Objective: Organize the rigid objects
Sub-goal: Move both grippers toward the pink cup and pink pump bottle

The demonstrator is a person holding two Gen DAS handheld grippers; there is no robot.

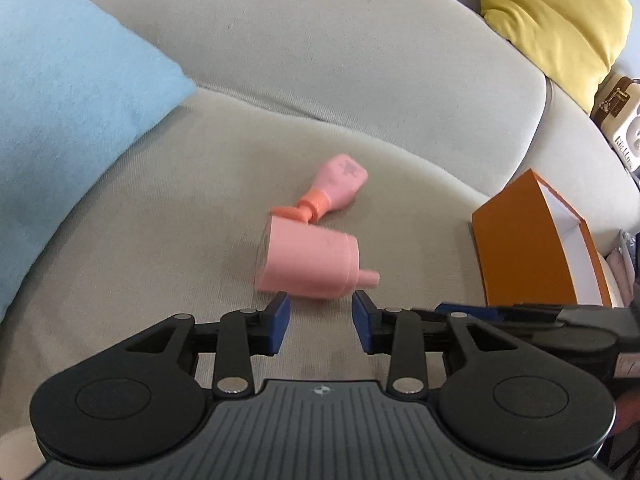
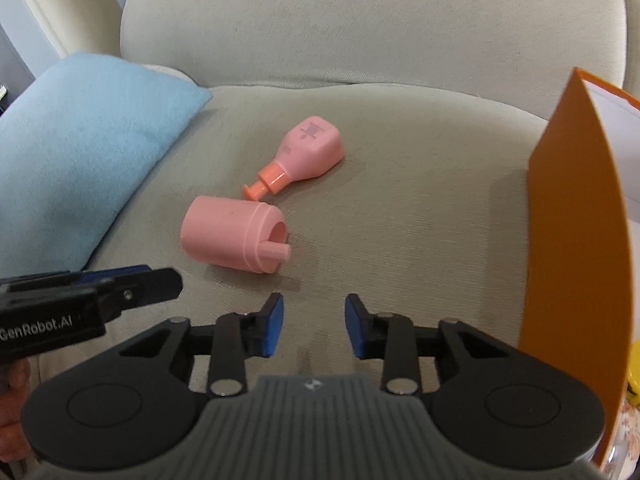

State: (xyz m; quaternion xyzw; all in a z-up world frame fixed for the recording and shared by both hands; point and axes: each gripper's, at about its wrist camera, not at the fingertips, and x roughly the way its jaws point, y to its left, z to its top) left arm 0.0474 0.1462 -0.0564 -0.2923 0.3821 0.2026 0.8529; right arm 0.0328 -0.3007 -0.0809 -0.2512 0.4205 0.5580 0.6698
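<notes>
Two pink toy bottles lie on their sides on the beige sofa seat (image 1: pixel 160 208). The wide pink pump bottle (image 1: pixel 308 264) (image 2: pixel 228 236) lies nearest, its nozzle pointing right. Behind it lies a smaller pink bottle with an orange cap (image 1: pixel 332 188) (image 2: pixel 304 152). My left gripper (image 1: pixel 320 320) is open, its fingertips just short of the wide bottle, nothing between them. My right gripper (image 2: pixel 314 326) is open too, a little to the right of the wide bottle and short of it, with only seat fabric in its gap. The left gripper (image 2: pixel 132 280) shows at the left of the right wrist view.
An open orange box (image 1: pixel 532 248) (image 2: pixel 576 240) stands on the seat to the right. A light blue cushion (image 1: pixel 68 120) (image 2: pixel 88 136) lies at the left, and a yellow cushion (image 1: pixel 556 20) leans at the back right. The sofa backrest (image 2: pixel 360 20) rises behind.
</notes>
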